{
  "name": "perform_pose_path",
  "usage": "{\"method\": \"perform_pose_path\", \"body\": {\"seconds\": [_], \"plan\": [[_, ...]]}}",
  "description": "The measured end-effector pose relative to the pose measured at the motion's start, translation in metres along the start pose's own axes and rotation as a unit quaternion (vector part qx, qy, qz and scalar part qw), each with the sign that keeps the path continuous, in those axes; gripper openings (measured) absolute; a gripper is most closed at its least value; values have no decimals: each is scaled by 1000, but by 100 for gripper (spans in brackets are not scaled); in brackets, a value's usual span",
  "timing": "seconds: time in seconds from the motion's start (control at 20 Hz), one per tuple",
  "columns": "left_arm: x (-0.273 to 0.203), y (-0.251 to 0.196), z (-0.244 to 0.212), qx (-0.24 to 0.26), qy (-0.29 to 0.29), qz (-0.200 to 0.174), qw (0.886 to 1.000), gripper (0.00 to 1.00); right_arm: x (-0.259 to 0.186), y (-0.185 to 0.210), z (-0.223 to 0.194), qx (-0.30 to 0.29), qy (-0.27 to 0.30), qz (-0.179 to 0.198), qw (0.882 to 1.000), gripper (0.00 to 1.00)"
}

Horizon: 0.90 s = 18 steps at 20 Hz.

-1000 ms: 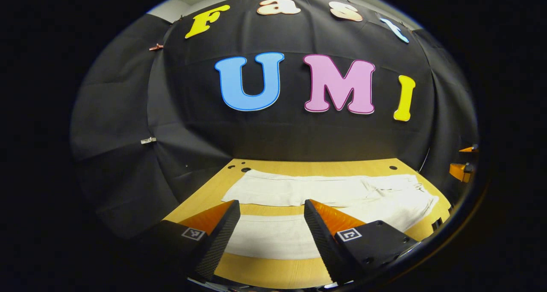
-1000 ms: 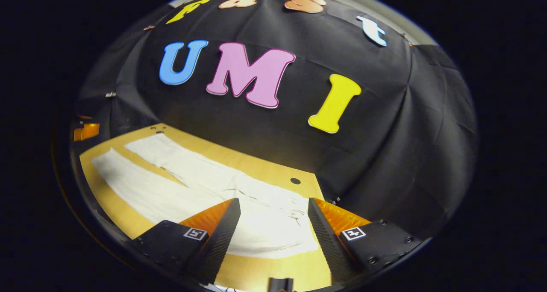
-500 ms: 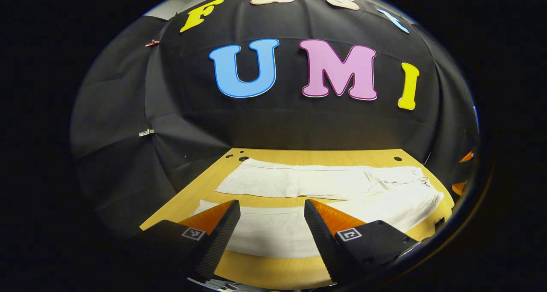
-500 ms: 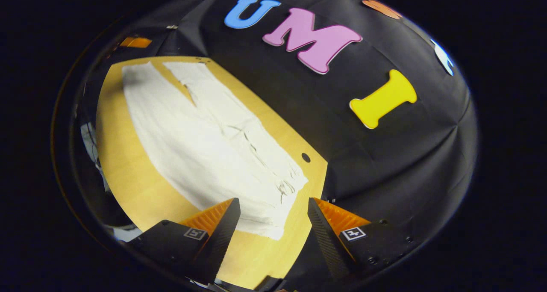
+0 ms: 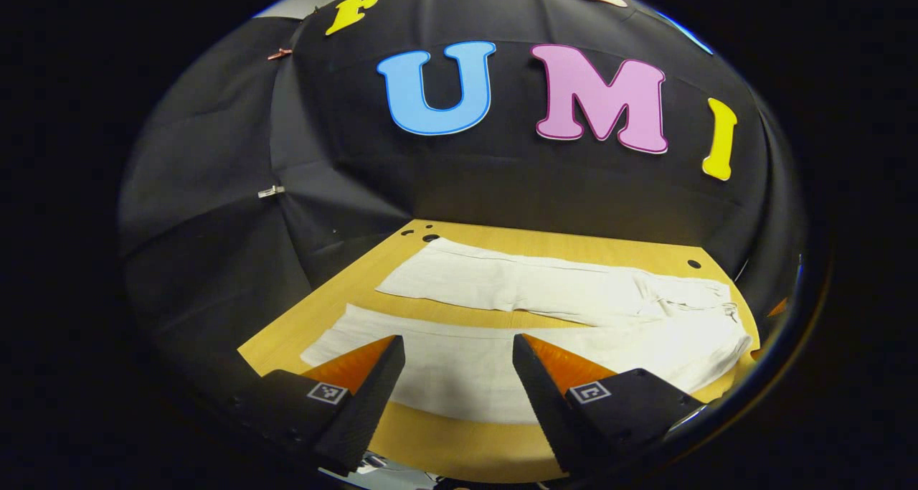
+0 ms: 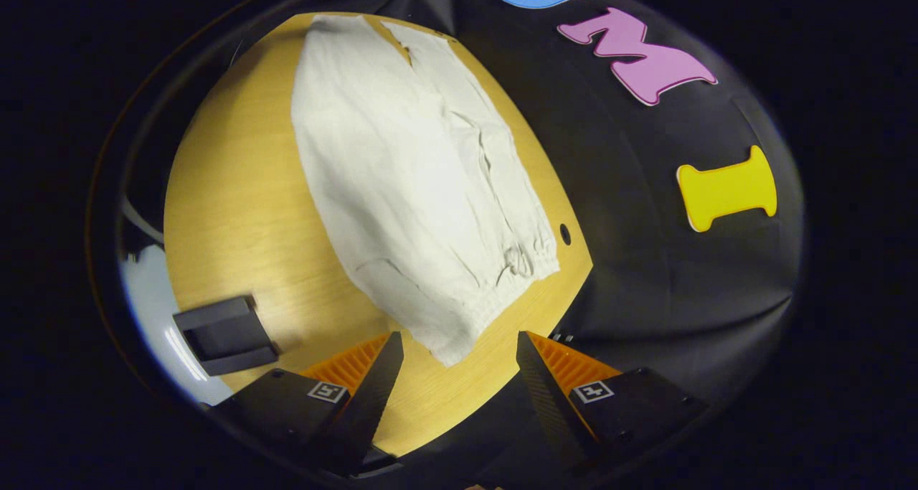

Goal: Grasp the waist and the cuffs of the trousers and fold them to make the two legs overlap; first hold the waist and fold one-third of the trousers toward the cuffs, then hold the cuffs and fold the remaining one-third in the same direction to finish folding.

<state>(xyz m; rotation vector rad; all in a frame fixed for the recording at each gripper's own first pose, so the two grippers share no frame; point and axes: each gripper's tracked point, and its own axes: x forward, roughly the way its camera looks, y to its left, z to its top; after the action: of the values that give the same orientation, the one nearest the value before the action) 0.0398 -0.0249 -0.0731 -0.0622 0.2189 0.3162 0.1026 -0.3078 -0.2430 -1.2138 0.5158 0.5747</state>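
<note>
A wooden table [image 5: 495, 443] is seen against the booth's black cloth wall [image 5: 215, 210], with small round holes near its far edge. White trousers [image 5: 545, 307] are spread flat across most of the table, the two legs lying apart with a strip of bare wood between them in the left gripper view. In that view the waist is at the right and the cuffs at the left.

The left gripper [image 5: 459, 382] is held above the table's near edge with its fingers spread wide and nothing between them. The nearer trouser leg lies just ahead of and partly beneath the fingertips, and is seen through the gap; no contact with the cloth can be made out.

In the right gripper view the trousers [image 6: 401, 181] are seen from the waist end, stretching away toward the upper left, with the gathered waistband [image 6: 495, 296] nearest. The right gripper [image 6: 459, 382] is likewise spread, with nothing held. The near corner of the waistband lies just ahead of the gap between its fingers, apart from both. A small dark block [image 6: 226, 334] rests at the table's edge, left of this gripper.
</note>
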Motion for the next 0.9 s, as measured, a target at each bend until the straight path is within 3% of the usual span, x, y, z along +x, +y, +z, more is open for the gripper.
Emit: {"method": "perform_pose_path", "body": {"seconds": [0.3,0.55,0.65,0.8,0.9], "plan": [[1,22,-13,-13,21,37,999,96,31,0,-13,-57,18,-2,998,98],[6,37,-24,-10,30,56,998,96,43,-3,-11,-64,27,-3,998,95],[9,38,-39,12,48,43,998,96,46,-4,-9,-72,28,-1,997,96],[8,60,-59,85,63,41,994,98,53,-5,-10,-58,39,9,998,91],[6,73,-69,104,72,43,991,98,58,-7,-7,-56,47,13,997,80]]}}
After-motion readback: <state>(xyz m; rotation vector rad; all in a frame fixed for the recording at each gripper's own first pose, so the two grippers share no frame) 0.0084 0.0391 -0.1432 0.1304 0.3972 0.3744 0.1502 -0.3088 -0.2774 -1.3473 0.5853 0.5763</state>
